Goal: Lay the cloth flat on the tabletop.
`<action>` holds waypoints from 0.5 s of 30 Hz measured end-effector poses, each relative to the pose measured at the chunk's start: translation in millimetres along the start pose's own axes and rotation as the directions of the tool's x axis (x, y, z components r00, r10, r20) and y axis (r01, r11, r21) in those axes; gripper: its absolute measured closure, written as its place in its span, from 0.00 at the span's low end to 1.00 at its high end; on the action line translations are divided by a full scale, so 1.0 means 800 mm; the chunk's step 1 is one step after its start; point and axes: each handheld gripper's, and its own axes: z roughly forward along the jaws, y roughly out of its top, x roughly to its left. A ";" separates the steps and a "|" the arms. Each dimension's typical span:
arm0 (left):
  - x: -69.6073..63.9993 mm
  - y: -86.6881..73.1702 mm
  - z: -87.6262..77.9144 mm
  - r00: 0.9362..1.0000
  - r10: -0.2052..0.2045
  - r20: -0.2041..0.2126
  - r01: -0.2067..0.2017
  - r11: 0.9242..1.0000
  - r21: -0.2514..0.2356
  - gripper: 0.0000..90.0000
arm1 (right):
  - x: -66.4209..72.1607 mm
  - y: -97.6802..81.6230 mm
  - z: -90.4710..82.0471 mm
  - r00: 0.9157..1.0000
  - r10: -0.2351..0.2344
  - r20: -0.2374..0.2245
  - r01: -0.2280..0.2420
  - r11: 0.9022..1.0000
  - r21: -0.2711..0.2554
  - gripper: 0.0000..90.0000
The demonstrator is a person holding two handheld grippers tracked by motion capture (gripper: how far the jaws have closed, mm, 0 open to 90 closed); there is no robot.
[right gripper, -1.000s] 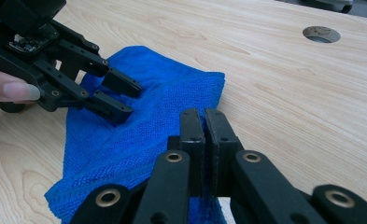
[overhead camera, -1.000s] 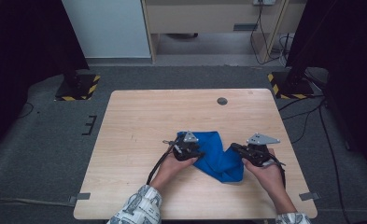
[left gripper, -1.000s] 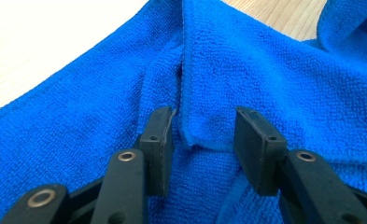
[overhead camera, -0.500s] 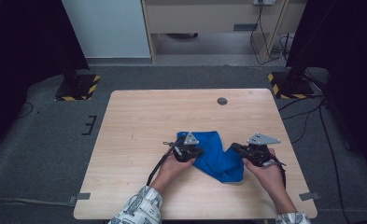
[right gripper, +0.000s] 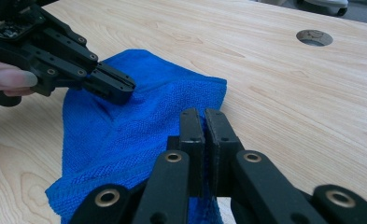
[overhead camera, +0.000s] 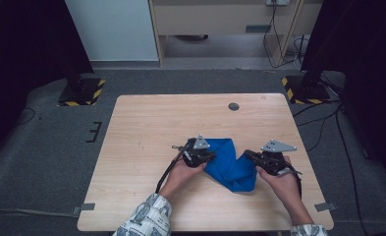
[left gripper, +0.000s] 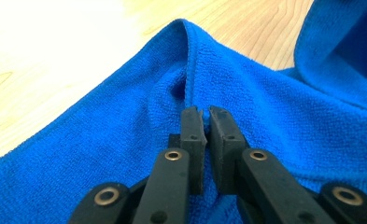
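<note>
In the high view, the blue cloth [overhead camera: 231, 166] is lying bunched on the near half of the wooden table [overhead camera: 146, 128], between the two hands. The left gripper [overhead camera: 206, 156] is meeting its left side and the right gripper [overhead camera: 249, 157] its right side, but the jaws are too small here to judge.

In the left gripper view, the jaws are nearly together, and their closing has only just finished; they are pinching a raised fold of the cloth [left gripper: 274, 93].

In the right gripper view, its own jaws are clenched on the near edge of the cloth [right gripper: 125, 135], and the left gripper [right gripper: 120, 88] is biting the far side.

I judge that both grips are being secured; the next move probably calls for lifting and pulling apart evenly, so the cloth spreads without slipping.
</note>
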 end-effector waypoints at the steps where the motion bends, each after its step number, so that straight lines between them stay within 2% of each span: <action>1: 0.001 0.000 0.001 1.000 -0.003 0.004 0.003 1.000 0.004 0.93 | 0.000 0.000 0.000 1.000 0.000 -0.001 0.000 1.000 0.000 0.96; 3: 0.001 -0.002 0.006 1.000 -0.001 0.009 0.001 1.000 0.030 0.87 | 0.000 0.000 0.000 1.000 0.002 -0.002 -0.002 1.000 0.002 0.96; 6: 0.002 -0.004 0.009 1.000 -0.004 0.010 0.004 0.999 0.037 0.85 | 0.001 0.000 0.001 1.000 -0.001 -0.002 0.001 1.000 0.004 0.96; 10: 0.002 -0.004 0.011 1.000 -0.008 0.013 0.007 0.998 0.058 0.95 | 0.001 0.000 0.001 1.000 0.002 -0.003 -0.002 1.000 0.006 0.96; 15: 0.002 0.000 0.004 1.000 -0.018 0.006 0.018 1.000 0.016 0.97 | 0.000 0.000 0.000 1.000 -0.002 -0.001 0.002 1.000 0.007 0.96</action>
